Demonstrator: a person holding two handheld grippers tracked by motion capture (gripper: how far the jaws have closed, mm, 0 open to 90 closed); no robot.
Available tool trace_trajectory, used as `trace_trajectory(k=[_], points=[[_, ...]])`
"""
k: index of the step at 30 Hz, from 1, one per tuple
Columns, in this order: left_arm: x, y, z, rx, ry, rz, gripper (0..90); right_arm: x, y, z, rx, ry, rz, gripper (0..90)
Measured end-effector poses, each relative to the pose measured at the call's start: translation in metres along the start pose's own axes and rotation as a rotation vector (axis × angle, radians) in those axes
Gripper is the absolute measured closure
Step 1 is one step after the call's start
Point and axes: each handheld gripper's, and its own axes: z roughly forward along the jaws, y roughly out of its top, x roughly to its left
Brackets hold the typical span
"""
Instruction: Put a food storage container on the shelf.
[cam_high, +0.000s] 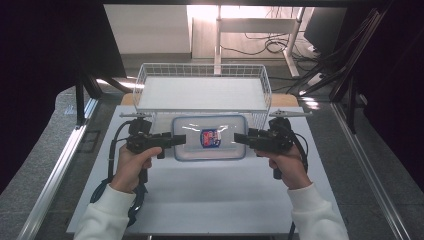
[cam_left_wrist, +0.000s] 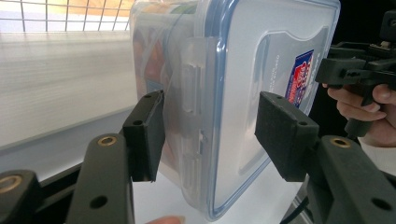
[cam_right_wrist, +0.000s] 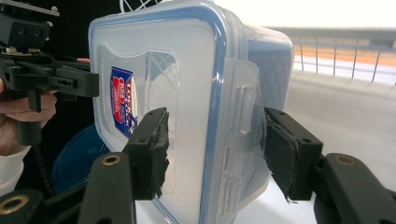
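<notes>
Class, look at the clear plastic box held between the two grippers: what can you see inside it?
Through the side wall of the clear plastic box, orange and reddish contents show, blurred beyond naming. The lid's label and frosted plastic hide the rest.

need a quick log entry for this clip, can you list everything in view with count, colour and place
food container: one, clear with a blue-rimmed lid and a red and blue label, held between the two grippers in front of the basket
wire basket: one, white, at the far side of the table with a pale board in it
table: one, white top
blue round thing: one, low down behind the container in the right gripper view; cannot tell what it is
left gripper: one, black, jaws astride the container's left end
right gripper: one, black, gripping the container's right end
hands: two, in white sleeves, at the near edge
</notes>
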Motion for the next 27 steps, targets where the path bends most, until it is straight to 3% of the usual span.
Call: trace_trajectory(k=[27], points=[[-0.001, 0.054, -0.007, 0.003, -0.014, 0.035, 44.2, -0.001, 0.046, -0.002, -0.027, -0.003, -0.019, 43.0]])
